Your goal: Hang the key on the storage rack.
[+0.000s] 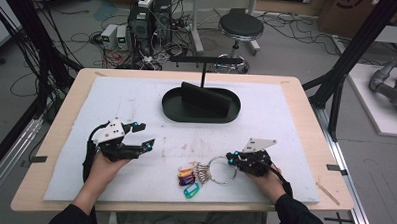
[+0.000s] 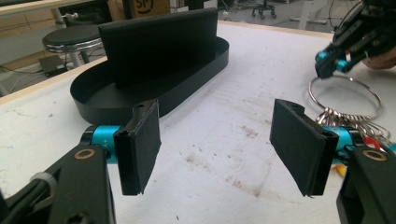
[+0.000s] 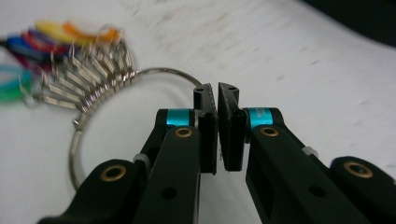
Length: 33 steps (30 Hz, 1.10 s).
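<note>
Here the right gripper (image 3: 218, 109), pinched on the ring (image 1: 220, 171) at lower centre, should lift slowly, while the left gripper (image 1: 140, 135) gapes empty.

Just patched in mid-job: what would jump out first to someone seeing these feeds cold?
Probably the big metal key ring with its bunch of coloured tags at the near edge of the white mat; the right gripper has its jaws shut on the ring's wire. Next, the black oval tray with an upright stand at the mat's far side, and the left gripper hanging open and empty.
</note>
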Each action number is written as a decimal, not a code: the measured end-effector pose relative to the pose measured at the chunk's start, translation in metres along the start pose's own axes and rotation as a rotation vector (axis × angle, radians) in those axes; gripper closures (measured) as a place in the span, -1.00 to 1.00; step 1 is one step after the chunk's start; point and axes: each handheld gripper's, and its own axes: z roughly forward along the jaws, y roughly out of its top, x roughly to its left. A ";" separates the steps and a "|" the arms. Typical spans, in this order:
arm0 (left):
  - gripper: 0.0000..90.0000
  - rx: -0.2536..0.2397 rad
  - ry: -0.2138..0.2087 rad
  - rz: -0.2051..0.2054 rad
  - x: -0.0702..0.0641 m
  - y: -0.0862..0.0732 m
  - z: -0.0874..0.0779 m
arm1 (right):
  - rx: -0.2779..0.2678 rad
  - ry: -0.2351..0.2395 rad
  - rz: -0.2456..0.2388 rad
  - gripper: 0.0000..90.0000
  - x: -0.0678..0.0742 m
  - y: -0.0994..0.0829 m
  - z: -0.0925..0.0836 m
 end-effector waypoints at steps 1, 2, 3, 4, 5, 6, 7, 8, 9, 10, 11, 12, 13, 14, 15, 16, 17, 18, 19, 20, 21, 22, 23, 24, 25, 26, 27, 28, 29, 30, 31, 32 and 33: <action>-0.26 0.000 0.000 0.000 0.000 0.000 0.000 | -0.017 -0.015 0.008 0.95 -0.002 0.001 -0.003; -0.26 0.001 0.000 -0.002 0.000 0.000 0.000 | -0.017 -0.015 0.008 0.95 -0.002 0.001 -0.003; -0.26 -0.001 0.002 -0.003 0.000 -0.001 0.000 | -0.035 -0.029 0.012 0.95 -0.003 0.002 -0.006; -0.26 0.002 0.002 -0.002 0.000 -0.001 0.000 | -0.064 -0.047 0.038 0.95 -0.007 0.003 -0.011; -0.26 0.002 0.001 -0.002 0.000 -0.001 -0.001 | -0.064 -0.047 0.038 0.95 -0.007 0.003 -0.011; -0.26 0.001 0.001 -0.002 -0.001 -0.001 -0.001 | -0.079 -0.053 0.050 0.95 -0.008 0.003 -0.013; -0.26 0.000 0.001 -0.002 -0.001 -0.001 -0.001 | -0.090 -0.055 0.063 0.95 -0.010 0.003 -0.015; -0.26 0.000 0.002 -0.001 -0.001 -0.001 -0.001 | -0.112 -0.056 0.086 0.95 -0.013 0.003 -0.017; -0.26 0.000 0.002 -0.001 -0.001 -0.001 -0.001 | -0.112 -0.056 0.086 0.95 -0.013 0.003 -0.017; -0.26 0.000 0.003 -0.001 -0.001 -0.001 -0.001 | -0.129 -0.047 0.104 0.95 -0.013 0.004 -0.018; -0.26 0.000 0.003 -0.002 -0.001 -0.001 -0.001 | -0.129 -0.047 0.104 0.95 -0.013 0.004 -0.018; -0.26 0.000 0.002 -0.003 -0.001 -0.001 -0.001 | -0.137 -0.045 0.110 0.95 -0.012 0.005 -0.018; -0.26 -0.001 0.004 -0.002 -0.001 -0.001 -0.001 | -0.146 -0.036 0.117 0.95 -0.011 0.006 -0.019; -0.26 0.001 0.004 0.000 -0.001 -0.001 -0.001 | -0.164 -0.026 0.123 0.95 -0.009 0.008 -0.020; -0.26 0.000 0.004 -0.001 -0.001 -0.001 -0.001 | -0.164 -0.026 0.123 0.95 -0.009 0.008 -0.020; -0.26 0.001 0.003 0.001 -0.001 -0.001 0.000 | -0.176 -0.021 0.118 0.95 -0.007 0.011 -0.020; -0.26 0.001 0.003 0.001 -0.001 -0.001 0.000 | -0.181 -0.016 0.119 0.95 -0.005 0.012 -0.020; -0.26 0.001 0.001 0.000 -0.001 -0.001 0.000 | -0.189 -0.011 0.114 0.95 -0.004 0.013 -0.020; -0.26 0.001 0.001 0.000 -0.001 -0.001 0.000 | -0.189 -0.011 0.114 0.95 -0.004 0.013 -0.020; -0.26 0.002 0.000 0.001 -0.001 -0.001 0.000 | -0.192 -0.008 0.115 0.94 -0.002 0.015 -0.020; -0.26 0.001 0.000 0.000 -0.002 -0.001 0.000 | -0.192 -0.008 0.115 0.94 -0.002 0.015 -0.020; -0.26 0.001 -0.001 0.001 -0.002 -0.001 0.000 | -0.197 -0.008 0.113 0.94 -0.001 0.015 -0.020; -0.26 0.002 -0.001 0.001 -0.002 -0.001 0.000 | -0.200 -0.003 0.115 0.94 -0.001 0.015 -0.020; -0.26 0.002 -0.001 0.001 -0.002 -0.001 0.000 | -0.204 0.008 0.125 0.94 0.000 0.016 -0.020; -0.26 0.002 -0.001 0.001 -0.002 -0.001 0.000 | -0.204 0.008 0.125 0.94 0.000 0.016 -0.020; -0.26 0.001 -0.002 0.001 -0.002 -0.001 0.001 | -0.203 0.021 0.136 0.92 0.000 0.016 -0.019; -0.26 0.001 -0.002 0.001 -0.002 -0.001 0.001 | -0.203 0.021 0.136 0.92 0.000 0.016 -0.019; -0.26 0.002 -0.003 0.000 -0.002 -0.001 0.001 | -0.186 0.034 0.138 0.87 0.001 0.016 -0.016; -0.26 0.002 -0.003 0.000 -0.002 -0.001 0.001 | -0.186 0.034 0.138 0.87 0.001 0.016 -0.016; -0.26 0.000 -0.003 0.000 -0.002 -0.001 0.001 | -0.167 0.044 0.140 0.87 0.003 0.016 -0.014; -0.26 0.000 -0.003 0.000 -0.002 -0.001 0.001 | -0.167 0.044 0.140 0.87 0.003 0.016 -0.014; -0.26 0.001 -0.004 -0.002 -0.002 -0.001 0.001 | -0.152 0.047 0.141 0.87 0.004 0.016 -0.012; -0.26 0.001 -0.004 -0.002 -0.002 -0.001 0.001 | -0.152 0.047 0.141 0.87 0.004 0.016 -0.012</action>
